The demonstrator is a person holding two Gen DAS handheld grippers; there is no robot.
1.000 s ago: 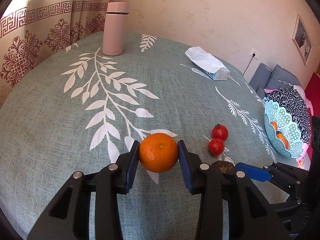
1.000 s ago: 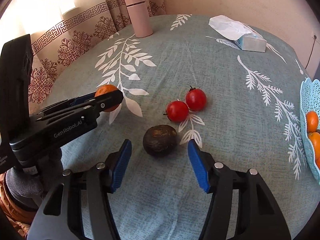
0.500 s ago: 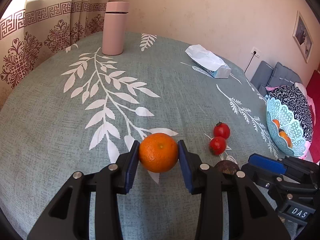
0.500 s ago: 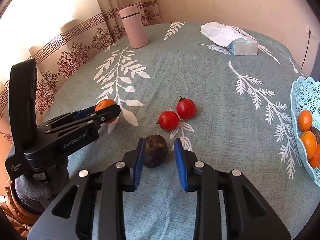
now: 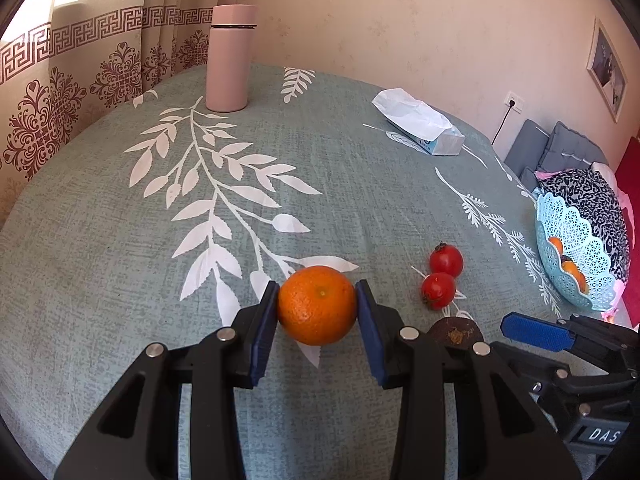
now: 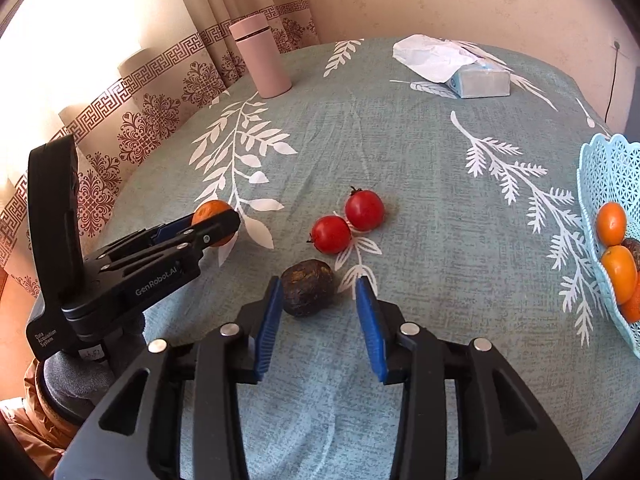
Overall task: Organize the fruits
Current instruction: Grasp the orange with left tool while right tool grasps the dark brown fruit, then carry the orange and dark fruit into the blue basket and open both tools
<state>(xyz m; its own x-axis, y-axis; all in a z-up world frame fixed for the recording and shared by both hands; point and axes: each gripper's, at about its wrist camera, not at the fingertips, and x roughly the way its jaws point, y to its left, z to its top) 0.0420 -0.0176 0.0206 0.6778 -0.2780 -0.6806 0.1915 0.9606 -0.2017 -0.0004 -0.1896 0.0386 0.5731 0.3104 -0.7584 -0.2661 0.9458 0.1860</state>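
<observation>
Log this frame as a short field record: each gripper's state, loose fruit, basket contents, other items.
left gripper: shut on orange
right gripper: open, left pad beside dark fruit, right pad apart
loose fruit: two tomatoes, touching
basket: oranges and a dark fruit inside
other items: pink bottle, tissue pack

walls: beige point(image 5: 400, 20) | curtain: patterned, sunlit point(image 5: 80, 80) | wall picture point(image 5: 608, 66) | grey cushions point(image 5: 560, 148)
</observation>
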